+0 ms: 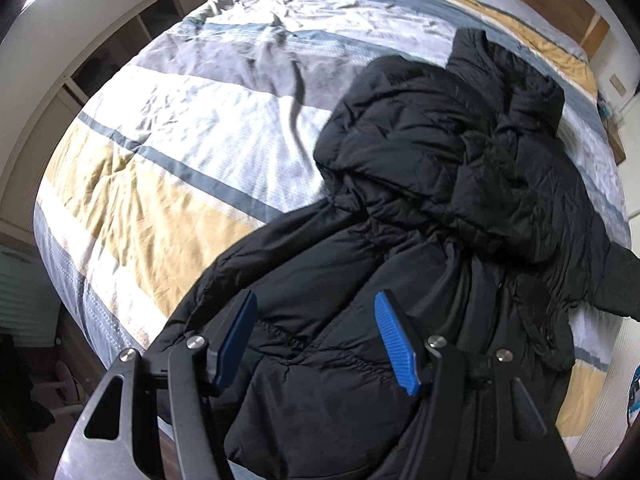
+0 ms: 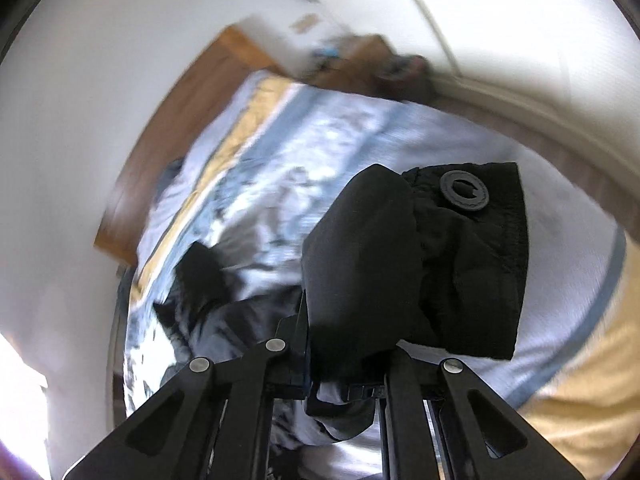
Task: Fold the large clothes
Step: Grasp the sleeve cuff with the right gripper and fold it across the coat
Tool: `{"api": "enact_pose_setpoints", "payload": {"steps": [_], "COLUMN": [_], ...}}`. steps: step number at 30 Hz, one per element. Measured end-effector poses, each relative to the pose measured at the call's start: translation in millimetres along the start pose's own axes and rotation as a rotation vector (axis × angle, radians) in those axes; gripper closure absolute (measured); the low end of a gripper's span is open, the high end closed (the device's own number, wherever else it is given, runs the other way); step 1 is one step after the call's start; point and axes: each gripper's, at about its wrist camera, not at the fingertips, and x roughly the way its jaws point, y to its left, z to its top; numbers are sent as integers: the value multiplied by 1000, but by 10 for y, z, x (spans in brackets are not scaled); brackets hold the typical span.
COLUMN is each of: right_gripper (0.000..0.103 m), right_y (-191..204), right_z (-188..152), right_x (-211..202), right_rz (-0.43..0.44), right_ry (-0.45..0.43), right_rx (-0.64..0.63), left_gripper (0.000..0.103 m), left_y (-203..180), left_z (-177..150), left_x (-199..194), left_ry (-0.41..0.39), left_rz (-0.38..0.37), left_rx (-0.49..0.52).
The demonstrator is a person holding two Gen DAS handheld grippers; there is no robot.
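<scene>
1. My left claw (image 1: 316, 344) points down over the black puffer jacket (image 1: 440, 184), its blue pads (image 1: 394, 344) standing well apart with nothing pinched between them; only the jacket's lower part lies beneath.
2. The jacket lies crumpled on the bed (image 1: 160, 148), toward the right side of the striped cover, bunched up in the middle, one sleeve (image 1: 616, 280) reaching off toward the right edge of the left wrist view.
3. My right claw (image 2: 348, 364) is clamped tight on a piece of the jacket (image 2: 360, 264); the black cloth wraps over the fingers and hides the pads.
4. That gripped piece ends in a hem carrying a round black snap (image 2: 464, 191).
5. Behind it the bed cover (image 2: 320, 132) is blurred, with a wooden headboard (image 2: 176, 120) along its far edge.
</scene>
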Motion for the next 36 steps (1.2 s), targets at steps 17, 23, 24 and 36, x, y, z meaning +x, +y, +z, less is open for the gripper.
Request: {"api": "enact_pose_setpoints", "payload": {"steps": [17,23,24,36], "right_gripper": [93,93,93,92], "right_y": [1906,2170,2220,2454], "right_z": [-787,-1288,-1384,-2214], "right_x": [209,304,315,481], "right_rz": [104,53,37,-103], "right_ry": [230,336,351,501], "right_rx": [-532,-666,-692,-826], "left_gripper": [44,43,43,43], "left_y": [517,488,474,614], "left_z": [221,398,426,608], "left_x": [-565,-567,-546,-118], "left_ry": [-151,-198,-199,-163], "left_rz": [-67,-138,-153,-311], "left_rx": [-163,-166,-164,-191]}}
